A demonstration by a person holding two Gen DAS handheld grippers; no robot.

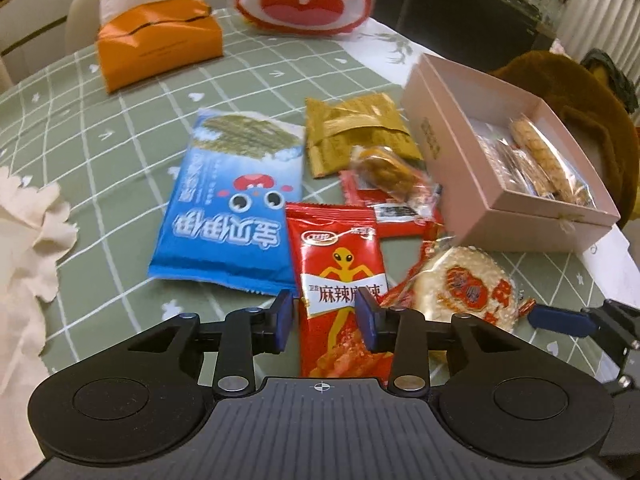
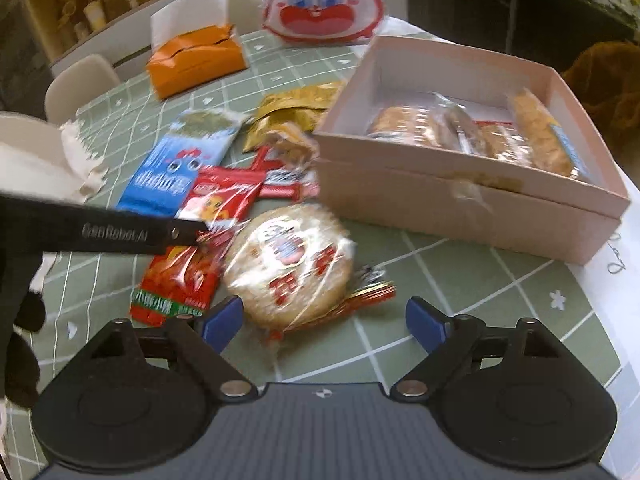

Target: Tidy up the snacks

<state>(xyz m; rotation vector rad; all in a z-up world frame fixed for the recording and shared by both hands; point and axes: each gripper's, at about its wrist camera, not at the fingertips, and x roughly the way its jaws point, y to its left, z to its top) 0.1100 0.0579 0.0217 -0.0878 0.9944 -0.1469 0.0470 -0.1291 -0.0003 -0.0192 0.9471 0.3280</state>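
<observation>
Left tongs (image 1: 326, 318) closed partway on a red foil snack packet with a yellow alien figure (image 1: 340, 268); right tongs (image 2: 324, 320) spread wide and empty.

Blue pads of the left tongs press the red packet's lower edges from either side, the tool angled steeply down over the green checked desk (image 1: 120, 152). Right tongs hover, also tilted downward, with a round rice cracker in clear wrap (image 2: 290, 268) lying between and just ahead of their pads, untouched. Beyond lie a blue seaweed-snack bag (image 1: 236, 204), a gold foil packet (image 1: 356, 132) and a small wrapped biscuit (image 1: 386, 170). A pale pink cardboard box (image 2: 452, 204) on the right already holds several wrapped bars. An orange tissue box (image 1: 160, 42) stands farther back.
</observation>
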